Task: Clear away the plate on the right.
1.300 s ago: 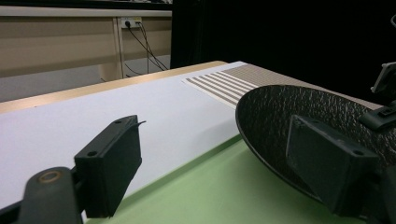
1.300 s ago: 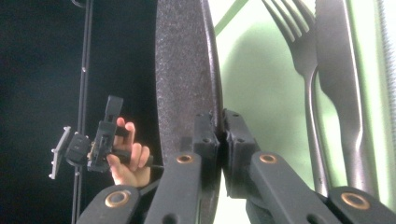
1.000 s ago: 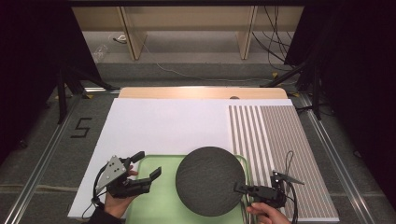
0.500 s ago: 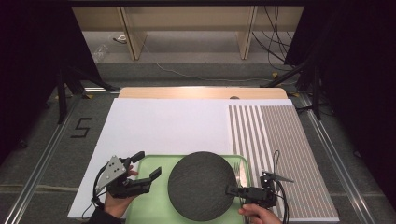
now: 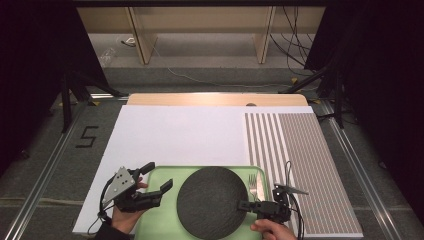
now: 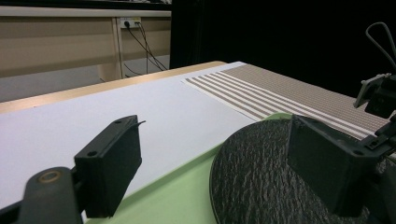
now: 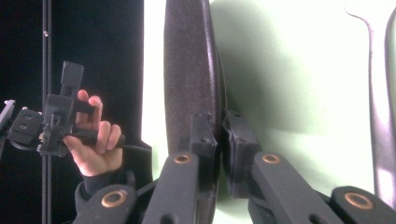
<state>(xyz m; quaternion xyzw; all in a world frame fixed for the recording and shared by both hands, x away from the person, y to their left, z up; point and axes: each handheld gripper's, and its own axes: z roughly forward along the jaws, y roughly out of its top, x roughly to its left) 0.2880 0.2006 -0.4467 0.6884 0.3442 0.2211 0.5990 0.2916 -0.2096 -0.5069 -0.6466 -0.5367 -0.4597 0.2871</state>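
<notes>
So the right gripper (image 5: pixel 243 204) has the dark round plate (image 5: pixel 212 201) pinched by its rim. In the right gripper view you can see both fingers (image 7: pixel 203 135) clamped on the plate's edge (image 7: pixel 189 70), one pad on each face, with only the plate's thickness between them. Pretty narrow gap, and the grip looks solid.

The plate itself sits over the green tray (image 5: pixel 160 175) at the near edge of the tabletop (image 5: pixel 175 135), covering most of the tray's middle. Can't tell if it's resting flat on the tray or lifted a bit off it. A fork (image 5: pixel 253 185) lies on the tray just right of the plate, close to the right gripper; its handle (image 7: pixel 380 116) runs along the right side of the right gripper view.

The left gripper (image 5: pixel 152 181) hangs over the tray's left part with its fingers spread wide and nothing between them. From the left gripper view, the one finger (image 6: pixel 109 163) is over the white mat (image 6: pixel 140 107) and tray edge, while the other one is in front of the plate (image 6: pixel 252 168) but not touching it as far as I can see. The hand (image 5: pixel 125 215) holding it is at the bottom left.

The striped mat (image 5: pixel 295 155) is off to the right.
</notes>
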